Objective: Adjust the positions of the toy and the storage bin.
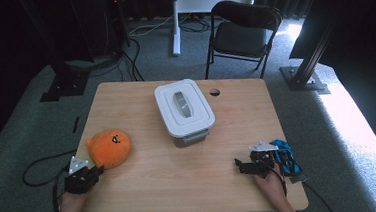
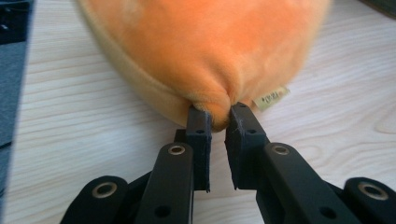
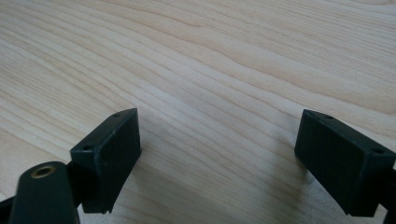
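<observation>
Black gripper (image 2: 218, 114) jaws, brass-ringed rivets

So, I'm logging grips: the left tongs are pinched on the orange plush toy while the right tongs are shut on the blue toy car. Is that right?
Not quite. The left tongs do pinch the orange plush toy, but the right tongs stand open over the bare table, as the right gripper view shows. The blue toy car lies beside that hand in the high view.

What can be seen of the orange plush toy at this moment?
The orange plush toy is a rounded, soft, fuzzy blob with a small dark face printed on top and a paler band around its base. It lies on the wooden table near the left edge, apart from the white lidded box. A small cloth tag sticks out low on its side. The left hand-held gripper is shut on a pinched fold of its fabric.
</observation>
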The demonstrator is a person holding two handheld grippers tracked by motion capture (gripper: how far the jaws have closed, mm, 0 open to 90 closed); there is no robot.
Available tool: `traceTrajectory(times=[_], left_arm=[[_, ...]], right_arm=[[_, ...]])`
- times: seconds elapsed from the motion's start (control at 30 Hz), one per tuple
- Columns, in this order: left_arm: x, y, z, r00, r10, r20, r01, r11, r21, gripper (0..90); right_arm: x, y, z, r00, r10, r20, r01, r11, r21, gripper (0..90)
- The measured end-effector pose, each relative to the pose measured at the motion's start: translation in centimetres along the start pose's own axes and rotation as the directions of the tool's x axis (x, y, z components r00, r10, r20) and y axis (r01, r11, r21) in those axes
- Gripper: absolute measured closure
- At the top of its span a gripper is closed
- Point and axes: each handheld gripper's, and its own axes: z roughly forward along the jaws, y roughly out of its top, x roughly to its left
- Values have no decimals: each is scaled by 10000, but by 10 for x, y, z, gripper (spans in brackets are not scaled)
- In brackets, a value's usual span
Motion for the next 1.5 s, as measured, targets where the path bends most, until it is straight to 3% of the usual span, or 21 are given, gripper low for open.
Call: traceTrajectory(times=[0.17,0.37,0.5,0.73,0.8,0.9,1.0,1.17,1.27,1.33,1.5], left_arm=[[-13,0,3,9998,150,144,-150,9999,-1,825],[-24,5,10,9978,-115,649,120,9999,-82,846],[-34,11,19,9975,24,700,-16,9999,-118,847],[-43,22,31,9938,-290,1073,308,9994,-151,846],[-45,24,34,9934,-335,1098,348,9993,-98,844],[-50,27,37,9947,-57,1023,72,9999,-140,842],[-52,28,36,9942,-119,1067,137,9998,-166,820],[-56,28,30,9938,-31,1113,47,9999,-136,673],[-59,30,22,9960,-4,888,27,9997,-258,575],[-59,32,16,9963,-217,832,253,9988,-421,470],[-52,41,0,9944,-811,683,866,9929,-820,350]], right_arm=[[0,0,0,10000,-2,0,2,10000,-1,136],[0,0,0,10000,-4,-1,4,10000,0,136],[0,0,0,10000,-4,-2,4,10000,-2,136],[0,0,0,10000,-8,-2,8,10000,-1,136],[0,0,0,10000,-7,-2,7,10000,0,136],[0,0,0,10000,-6,-2,6,10000,-1,136],[0,0,0,10000,-6,-1,6,10000,-2,136],[0,0,0,10000,-4,-4,4,10000,0,136],[0,0,0,10000,-9,0,9,10000,-4,136],[0,0,0,10000,-10,0,10,10000,-4,136],[0,0,0,10000,-14,1,14,10000,-3,136]])
